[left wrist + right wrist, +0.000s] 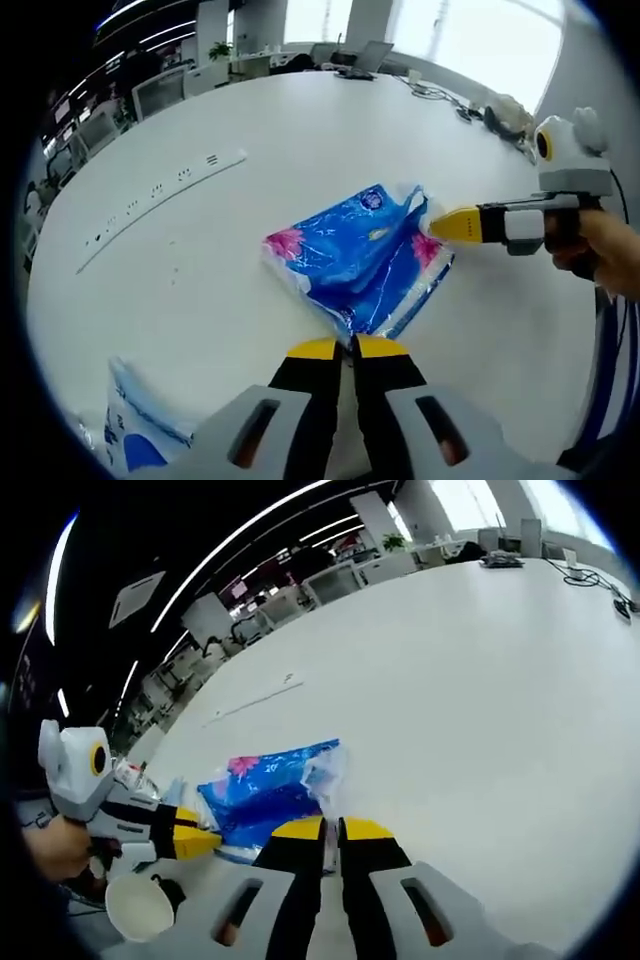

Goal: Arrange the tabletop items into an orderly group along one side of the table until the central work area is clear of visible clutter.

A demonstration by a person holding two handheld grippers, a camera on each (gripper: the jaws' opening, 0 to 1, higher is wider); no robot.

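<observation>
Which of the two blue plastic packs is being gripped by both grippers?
The larger blue tissue pack with pink flowers at table centre; left gripper and right gripper pinch its ends. The other pack lies untouched.

An open-plan office is showing here. A large white conference table (300, 130) is carrying a long recessed power strip (160, 205), and beyond the table's far edge, rows of desks with monitors (160, 92) are standing under linear ceiling lights (250, 535). Cables (435, 92) are lying on the table near bright windows (480, 30).

Blue tissue pack (355, 258) on white table (300, 130) — pinched between left gripper (348, 346) and right gripper (432, 226).
</observation>
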